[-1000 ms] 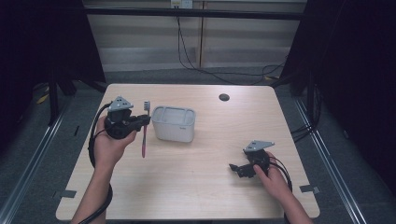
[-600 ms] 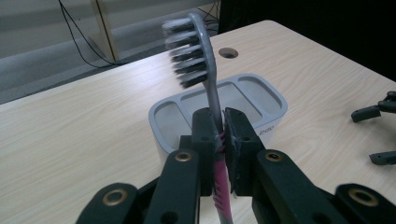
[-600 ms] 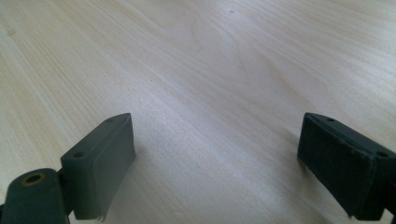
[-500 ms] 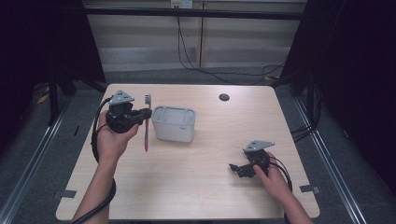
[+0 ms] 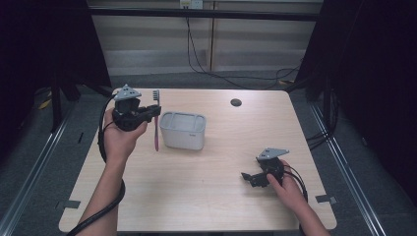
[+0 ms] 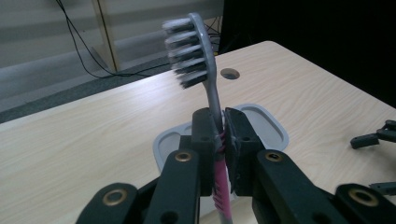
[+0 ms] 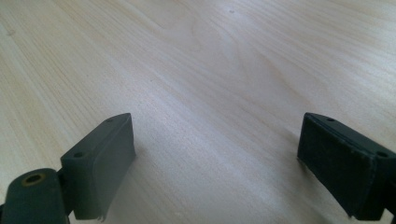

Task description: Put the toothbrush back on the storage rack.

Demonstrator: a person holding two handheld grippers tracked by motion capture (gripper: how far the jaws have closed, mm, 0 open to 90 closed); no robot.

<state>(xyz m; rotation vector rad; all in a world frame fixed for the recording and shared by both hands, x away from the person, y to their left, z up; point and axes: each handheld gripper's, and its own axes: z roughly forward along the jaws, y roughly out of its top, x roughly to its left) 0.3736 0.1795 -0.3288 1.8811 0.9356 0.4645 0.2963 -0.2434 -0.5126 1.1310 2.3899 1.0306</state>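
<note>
My worktop (image 5: 216, 196) is a pale wood slab with rounded corners. Its near edge runs along the bottom of the high view, and its far edge lies just past a small dark round hole (image 5: 236, 102) at upper centre. Most of the surface is bare: the whole middle, the lower left and the far right are open, and dark floor surrounds it on every side.

Counting what is here: one toothbrush, one grey container, two claws.

My left claw (image 5: 150, 112), at the left of the high view, is clamped narrow on the toothbrush (image 5: 156, 123), which I hold upright above the worktop just left of the grey container (image 5: 183, 130). In the left gripper view the toothbrush (image 6: 205, 70) has a grey neck, a head of grey and white bristles facing the left of that frame, and a pink handle running down between the pads; the container (image 6: 261, 126), rounded and open-topped, sits right behind it.

My right claw (image 5: 252, 178) rests low at the lower right of the high view, well apart from the container. In the right gripper view its jaws stand wide with only bare wood between them.
</note>
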